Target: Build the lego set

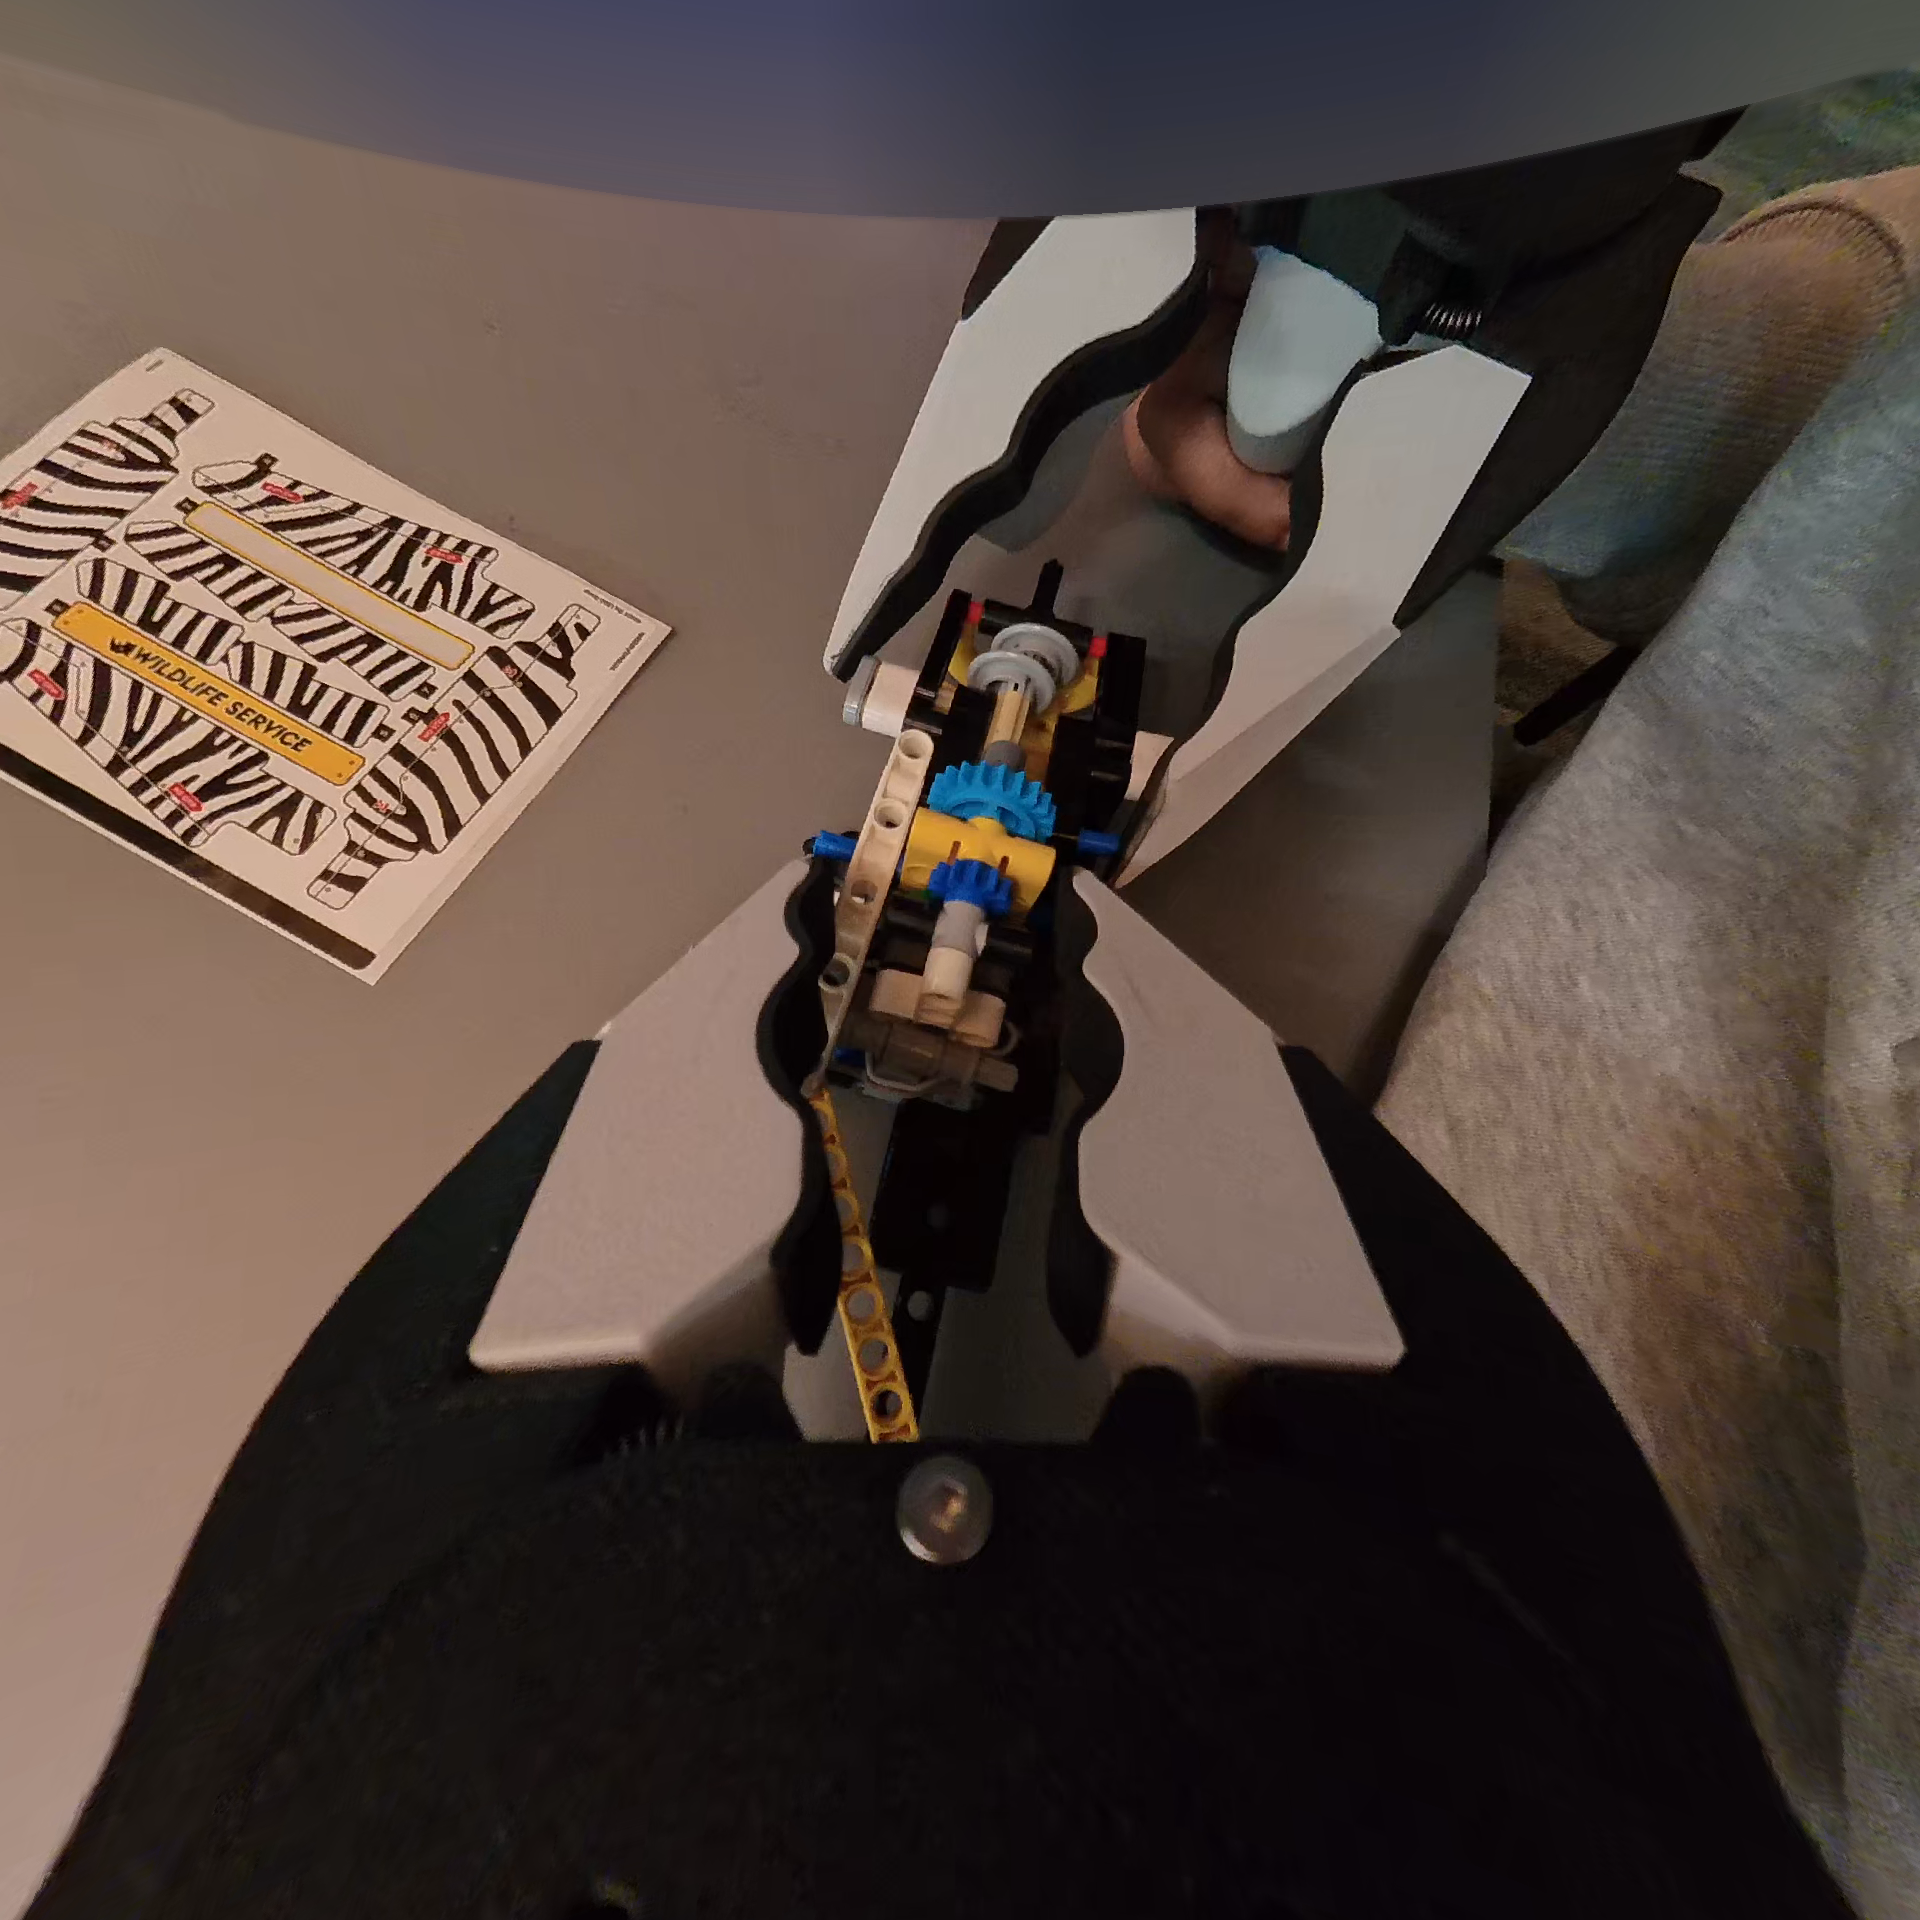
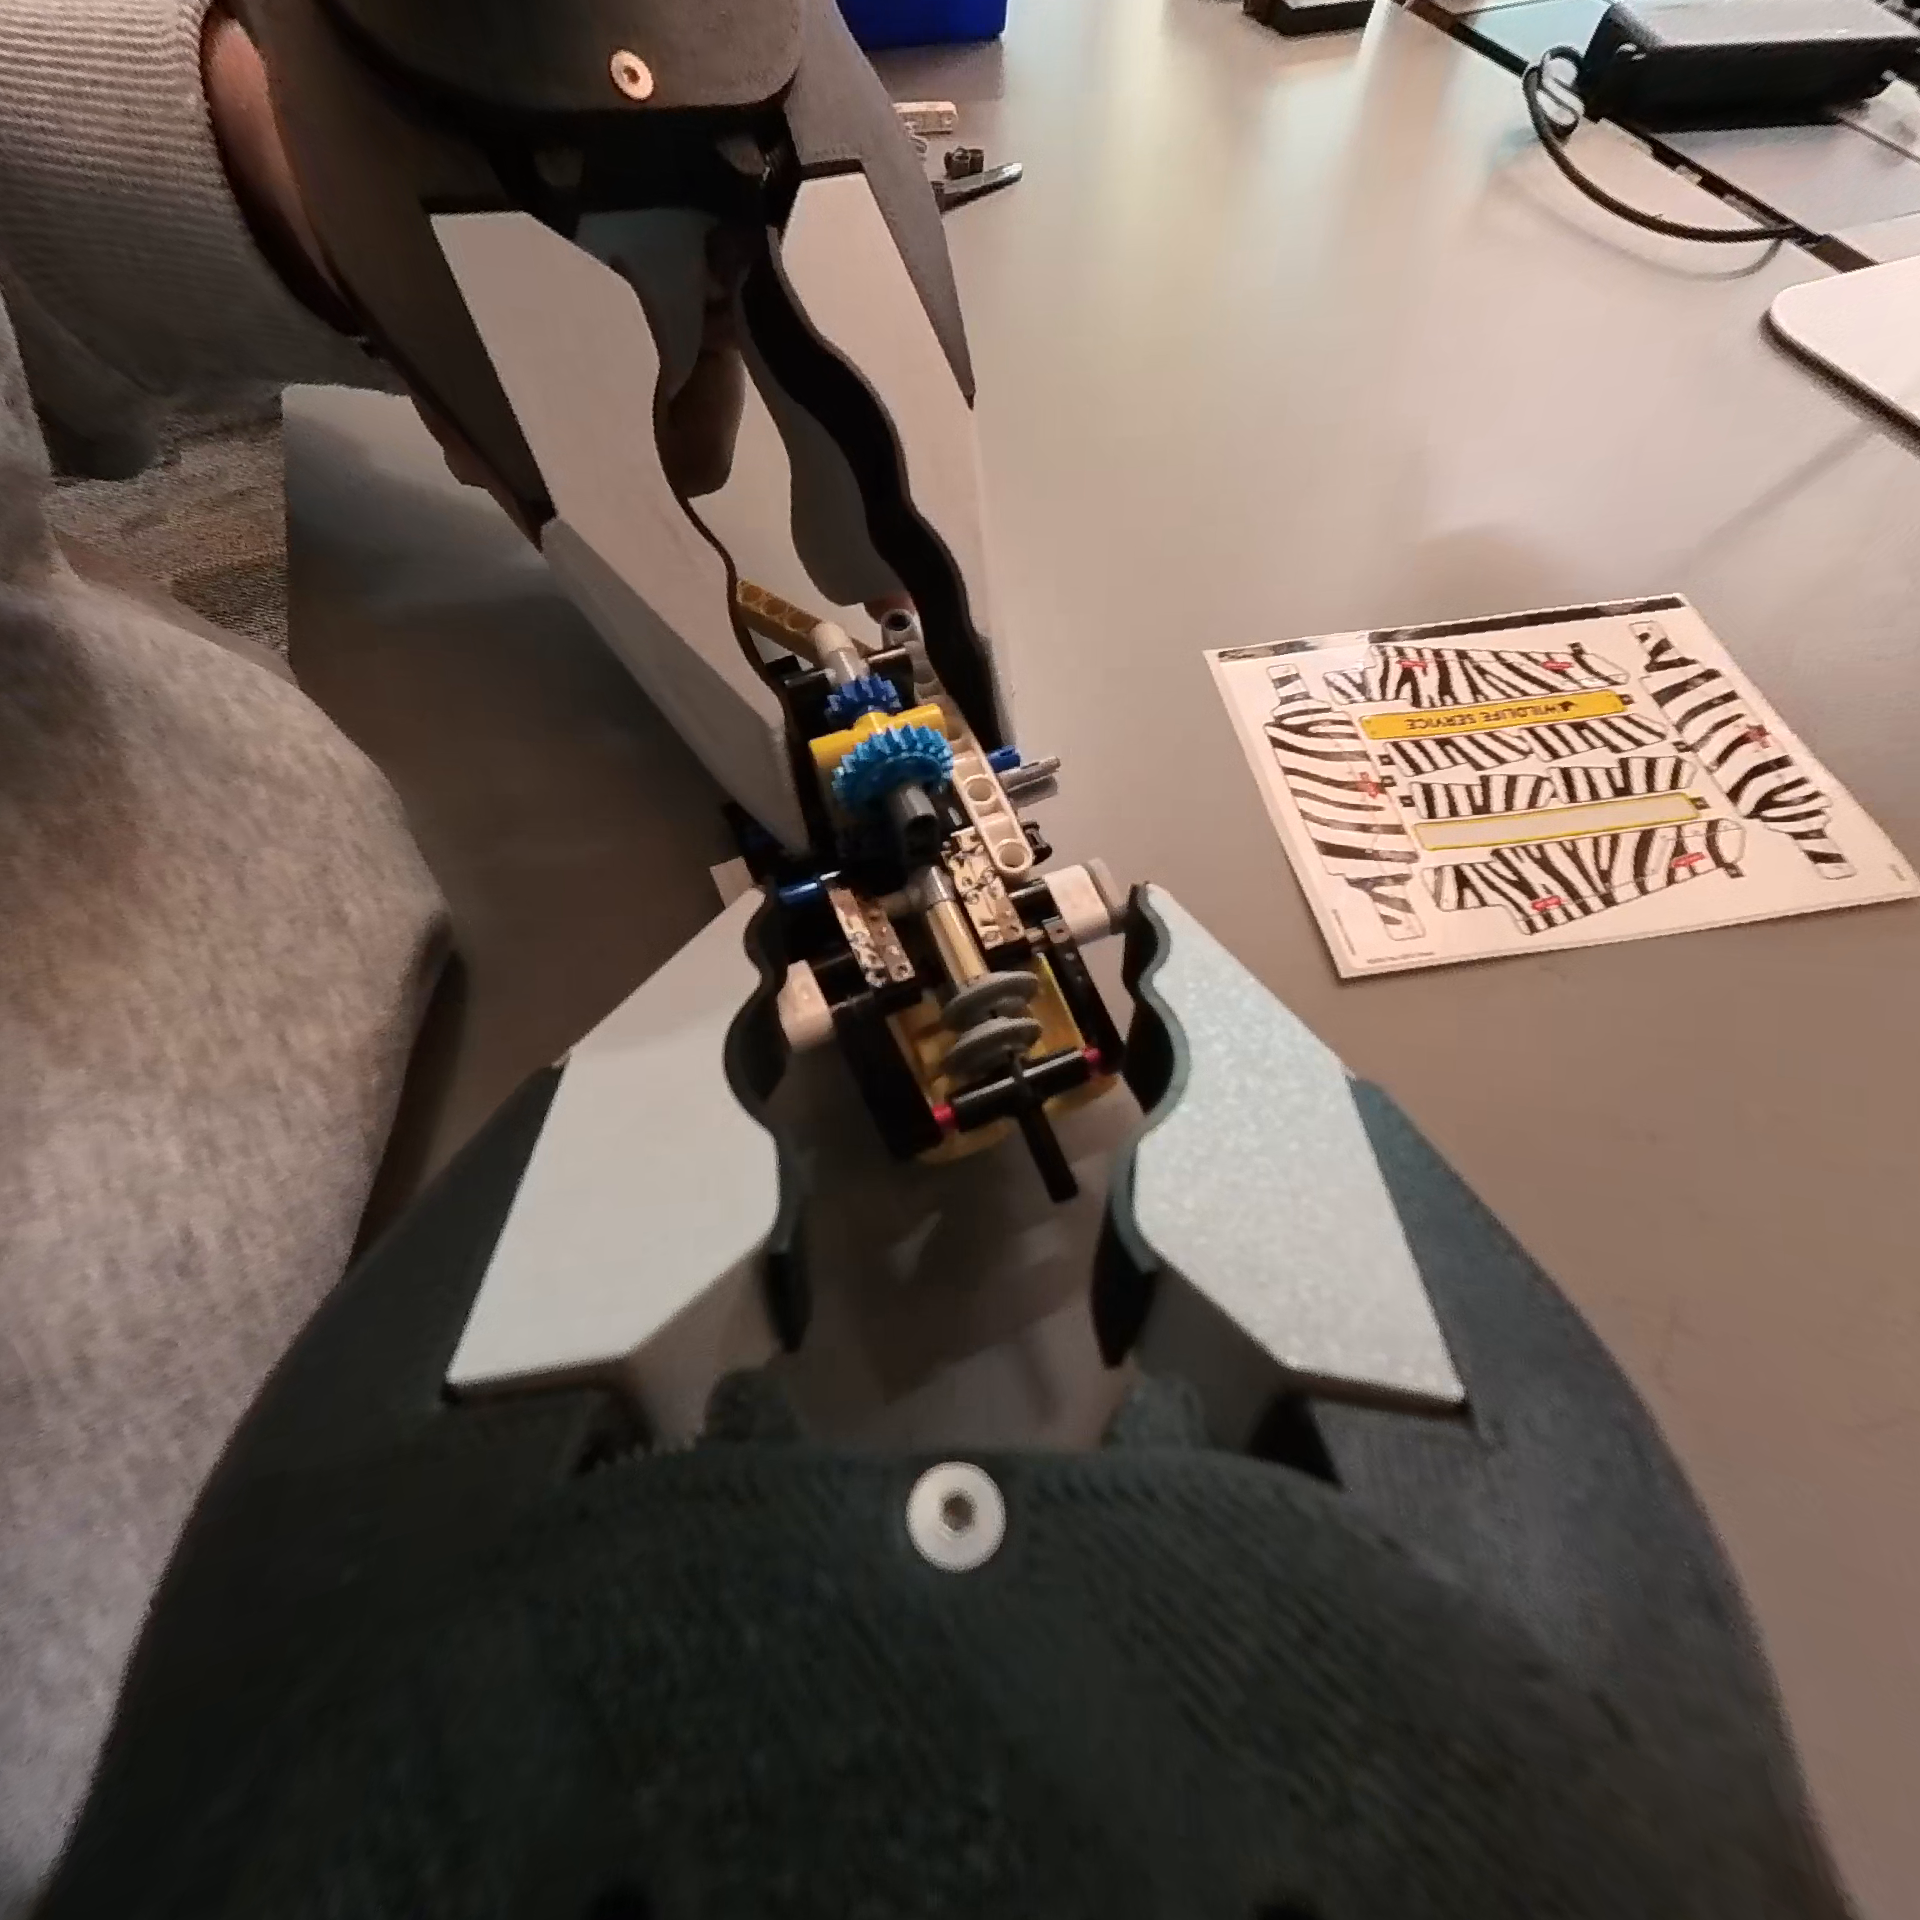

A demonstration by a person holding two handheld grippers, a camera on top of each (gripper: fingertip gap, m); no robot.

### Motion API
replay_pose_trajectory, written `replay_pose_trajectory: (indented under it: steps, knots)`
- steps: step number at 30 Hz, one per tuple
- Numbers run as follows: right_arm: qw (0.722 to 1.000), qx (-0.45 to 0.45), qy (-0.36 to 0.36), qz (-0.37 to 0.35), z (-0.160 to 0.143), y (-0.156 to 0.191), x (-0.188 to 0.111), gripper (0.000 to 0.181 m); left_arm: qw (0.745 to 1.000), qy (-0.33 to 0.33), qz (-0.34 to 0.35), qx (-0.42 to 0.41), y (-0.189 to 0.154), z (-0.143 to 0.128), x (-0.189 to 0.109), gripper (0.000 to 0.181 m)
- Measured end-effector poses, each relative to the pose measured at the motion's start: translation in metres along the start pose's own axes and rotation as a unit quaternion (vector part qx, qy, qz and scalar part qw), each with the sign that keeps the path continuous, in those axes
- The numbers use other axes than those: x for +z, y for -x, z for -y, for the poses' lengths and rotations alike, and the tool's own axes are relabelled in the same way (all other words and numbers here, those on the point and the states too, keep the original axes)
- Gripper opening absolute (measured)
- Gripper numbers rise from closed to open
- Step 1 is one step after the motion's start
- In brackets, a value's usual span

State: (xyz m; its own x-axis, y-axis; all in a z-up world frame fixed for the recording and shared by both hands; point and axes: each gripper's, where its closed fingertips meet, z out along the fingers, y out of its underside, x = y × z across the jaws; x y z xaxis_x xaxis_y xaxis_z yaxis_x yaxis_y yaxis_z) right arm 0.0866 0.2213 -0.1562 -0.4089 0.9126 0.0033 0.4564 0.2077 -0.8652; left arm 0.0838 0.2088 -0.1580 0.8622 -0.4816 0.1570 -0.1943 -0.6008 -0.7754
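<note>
A lego assembly (image 1: 987, 831) with a black frame, blue gears, a yellow block and grey pulleys hangs above the grey table, held from both ends. My left gripper (image 1: 945, 894) is shut on the end with the blue gears; a yellow holed beam (image 1: 862, 1278) runs back between its fingers. My right gripper (image 2: 951, 914) is closed around the other end of the assembly (image 2: 935, 935), its fingers touching the white and grey side pins by the pulleys. The right gripper also shows in the left wrist view (image 1: 997, 748), and the left gripper in the right wrist view (image 2: 894, 748).
A zebra-striped sticker sheet (image 1: 291, 665) lies flat on the table (image 1: 520, 1143), also in the right wrist view (image 2: 1558, 779). Loose lego parts (image 2: 966, 166), a blue bin (image 2: 914, 21), a black device with cables (image 2: 1714, 52) and a white object (image 2: 1849, 343) sit farther off. A grey sleeve (image 2: 156, 831) is close. The grippers are tip to tip, or close to it.
</note>
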Motion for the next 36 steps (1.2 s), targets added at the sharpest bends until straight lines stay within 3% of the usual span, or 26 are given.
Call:
replay_pose_trajectory:
  steps: [14, 16, 18, 20, 27, 36]
  knots:
    - [1.0, 0.003, -0.002, 0.0, 0.001, 0.0, 0.001, 0.066, 1.0, 0.002, 0.001, -0.004, 0.001, 0.0, -0.001, 0.044]
    - [1.0, 0.0, 0.005, -0.001, 0.0, 0.002, 0.002, 0.067, 1.0, 0.012, -0.011, -0.004, -0.002, -0.002, -0.003, 0.05]
    - [1.0, 0.009, 0.004, 0.013, -0.001, 0.006, 0.0, 0.085, 0.999, 0.022, -0.023, -0.006, -0.005, -0.003, -0.005, 0.06]
    - [0.999, 0.024, -0.015, 0.033, 0.003, 0.009, -0.007, 0.087, 0.999, 0.032, -0.021, -0.006, -0.003, -0.006, -0.008, 0.07]
    - [0.995, 0.077, -0.033, 0.046, -0.004, -0.001, -0.03, 0.073, 1.0, 0.008, 0.005, 0.016, 0.0, 0.009, -0.005, 0.077]
    - [0.997, 0.057, 0.006, 0.043, -0.015, 0.004, -0.024, 0.069, 0.999, 0.028, 0.007, 0.046, -0.001, 0.004, 0.005, 0.074]
